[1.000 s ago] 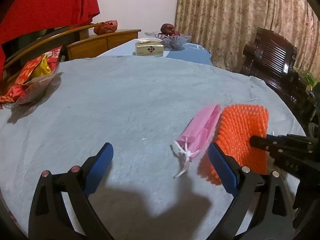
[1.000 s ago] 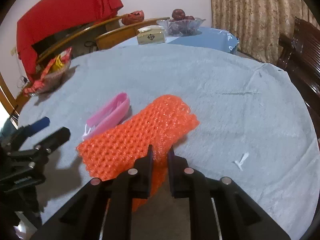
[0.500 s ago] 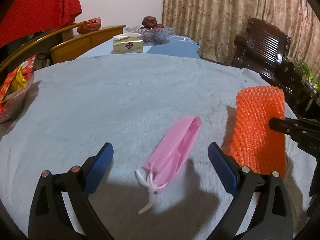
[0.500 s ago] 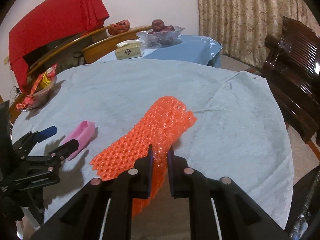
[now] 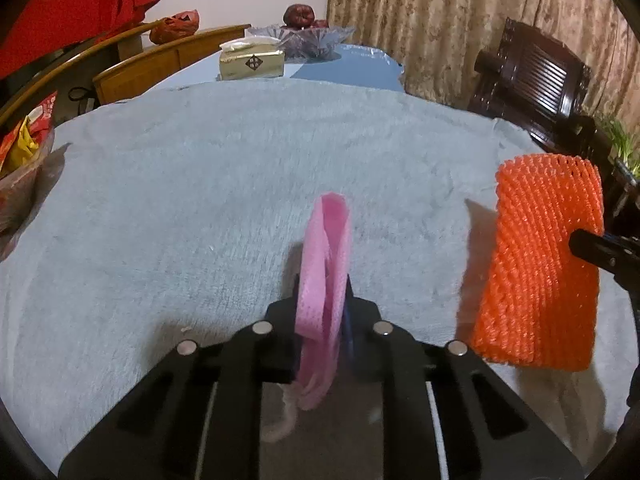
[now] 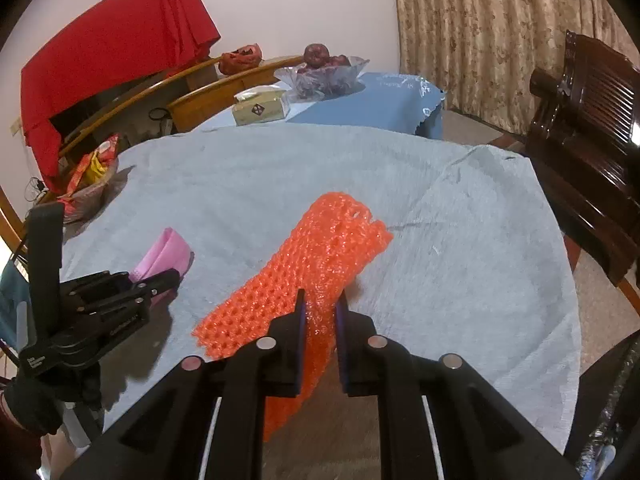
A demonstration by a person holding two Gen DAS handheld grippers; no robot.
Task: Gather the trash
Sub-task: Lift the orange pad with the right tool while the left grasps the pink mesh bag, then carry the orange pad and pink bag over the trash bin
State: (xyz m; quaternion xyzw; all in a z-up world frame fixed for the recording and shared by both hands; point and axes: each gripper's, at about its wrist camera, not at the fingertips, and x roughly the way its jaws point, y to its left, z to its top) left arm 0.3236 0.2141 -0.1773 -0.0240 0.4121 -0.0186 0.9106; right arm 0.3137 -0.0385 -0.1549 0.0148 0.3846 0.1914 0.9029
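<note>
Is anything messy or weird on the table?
A tiny white scrap lies loose on the grey cloth, right of the orange net. The cloth's far right corner is rumpled. Otherwise nothing stands out.

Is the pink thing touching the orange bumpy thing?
Apart. The left wrist view shows a strip of grey tablecloth between the pink mask and the orange foam net, each held in its own gripper.

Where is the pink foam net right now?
The pink foam net is pinched in the shut left gripper at the near edge of the grey tablecloth. The orange foam net, held by the right gripper, is on its right.
</note>
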